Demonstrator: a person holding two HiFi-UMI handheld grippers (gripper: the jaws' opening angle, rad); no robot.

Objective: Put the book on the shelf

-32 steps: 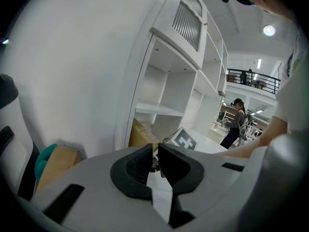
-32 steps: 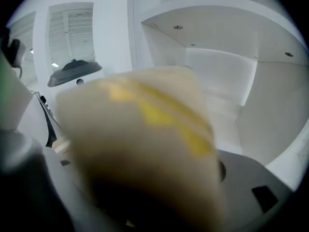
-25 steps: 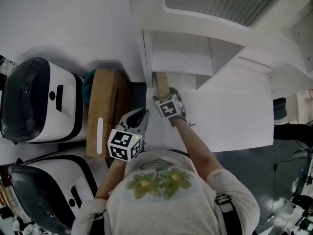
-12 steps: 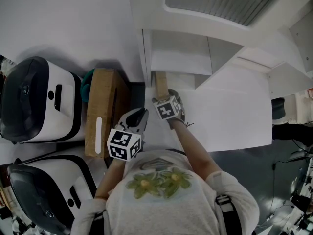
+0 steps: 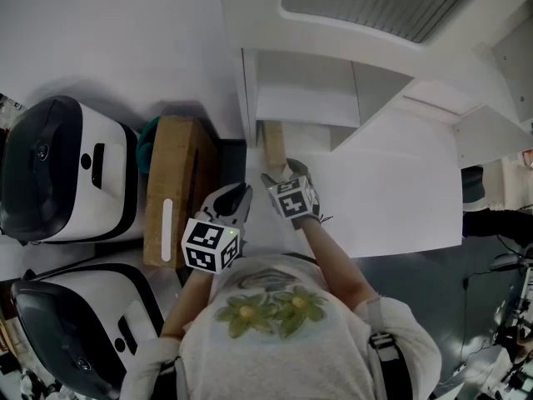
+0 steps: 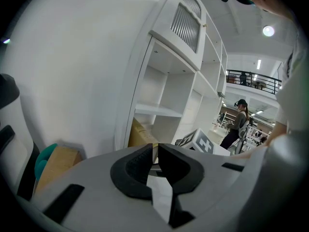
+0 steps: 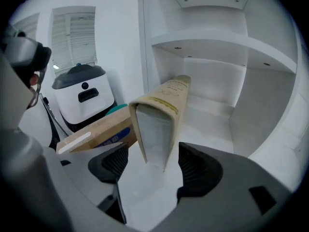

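A tan book [image 7: 157,124] stands upright on the floor of the white shelf's [image 7: 227,42] lower compartment, page edges toward the camera in the right gripper view. My right gripper [image 7: 154,152] is open, one jaw on each side of the book's near lower corner, with a gap on both sides. In the head view the book [image 5: 275,144] leans by the shelf's [image 5: 308,107] left wall, and the right gripper [image 5: 280,170] sits just in front of it. My left gripper [image 5: 241,193] hangs to the left of it, shut on nothing. The left gripper view shows its jaws [image 6: 155,153] together.
A long cardboard box [image 5: 171,190] lies left of the shelf with a teal object [image 5: 150,140] behind it. Two white and black machines [image 5: 62,169] [image 5: 75,332] stand further left. A person [image 6: 237,122] stands far off in the hall.
My right gripper has drawn back a little from the book, which stays standing in the shelf. The left gripper has barely moved.
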